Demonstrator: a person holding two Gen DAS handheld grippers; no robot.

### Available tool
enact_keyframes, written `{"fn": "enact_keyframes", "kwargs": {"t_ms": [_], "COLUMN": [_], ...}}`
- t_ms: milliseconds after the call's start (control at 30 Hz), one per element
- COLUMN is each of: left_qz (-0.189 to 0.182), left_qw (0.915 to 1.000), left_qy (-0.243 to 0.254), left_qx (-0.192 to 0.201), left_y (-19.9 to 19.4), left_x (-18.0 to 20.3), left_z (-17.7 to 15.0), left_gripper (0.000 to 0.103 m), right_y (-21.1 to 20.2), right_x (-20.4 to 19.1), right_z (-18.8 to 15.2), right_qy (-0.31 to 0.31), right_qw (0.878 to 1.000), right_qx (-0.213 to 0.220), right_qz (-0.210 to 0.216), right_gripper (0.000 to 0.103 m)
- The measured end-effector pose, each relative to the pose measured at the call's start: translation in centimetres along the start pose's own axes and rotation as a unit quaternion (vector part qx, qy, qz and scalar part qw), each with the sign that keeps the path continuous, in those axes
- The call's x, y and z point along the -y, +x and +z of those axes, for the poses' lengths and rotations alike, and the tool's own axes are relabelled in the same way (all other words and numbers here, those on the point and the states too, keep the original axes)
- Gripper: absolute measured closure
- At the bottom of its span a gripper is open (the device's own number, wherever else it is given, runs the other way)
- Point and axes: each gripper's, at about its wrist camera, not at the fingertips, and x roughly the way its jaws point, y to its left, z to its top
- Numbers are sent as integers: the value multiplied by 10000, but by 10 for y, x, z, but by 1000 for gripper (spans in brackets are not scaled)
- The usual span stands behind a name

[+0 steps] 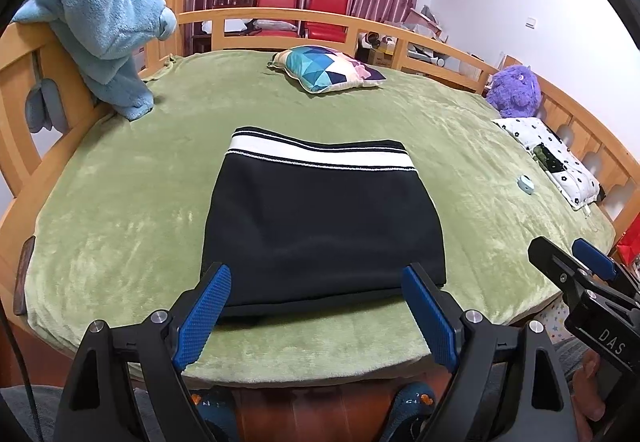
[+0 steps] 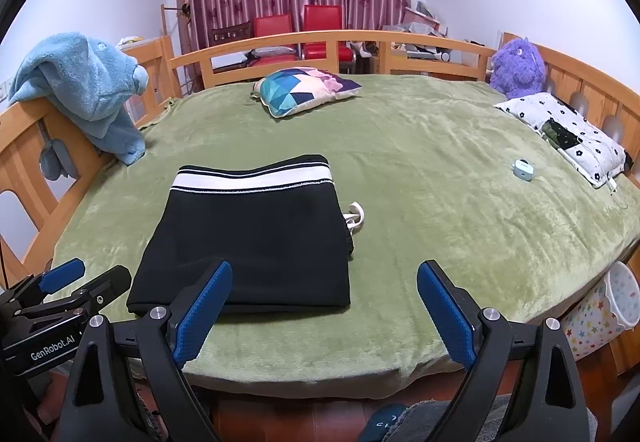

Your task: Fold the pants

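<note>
Lying near the front edge of the bed (image 1: 120, 209), the pants (image 1: 320, 226) are seen already folded into a compact black rectangle, waistband turned away. The fold is judged finished or nearly so; only a white drawstring (image 2: 355, 217) poking out at one side may need tucking. The left claw (image 1: 316, 306) is held apart, empty, over the near hem. The right claw (image 2: 324, 306) is likewise spread, gripping nothing. A star-patterned bin (image 2: 608, 306) beside the bed appears empty, though its bottom is hidden.

green blanket (image 2: 420, 201) bare around folded pants (image 2: 256, 234)
</note>
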Motion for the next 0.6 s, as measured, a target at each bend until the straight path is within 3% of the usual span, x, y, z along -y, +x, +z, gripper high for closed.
{"fn": "enact_keyframes", "kwargs": {"t_ms": [600], "left_qz": [-41], "left_qw": [10000], "left_qy": [0], "left_qx": [0], "left_y": [0], "left_x": [3], "left_z": [0], "left_gripper": [16], "right_y": [0], "right_x": [2], "right_z": [-1], "right_qy": [27], "right_qw": [10000], "right_qx": [4], "right_qz": [38], "right_gripper": [10]}}
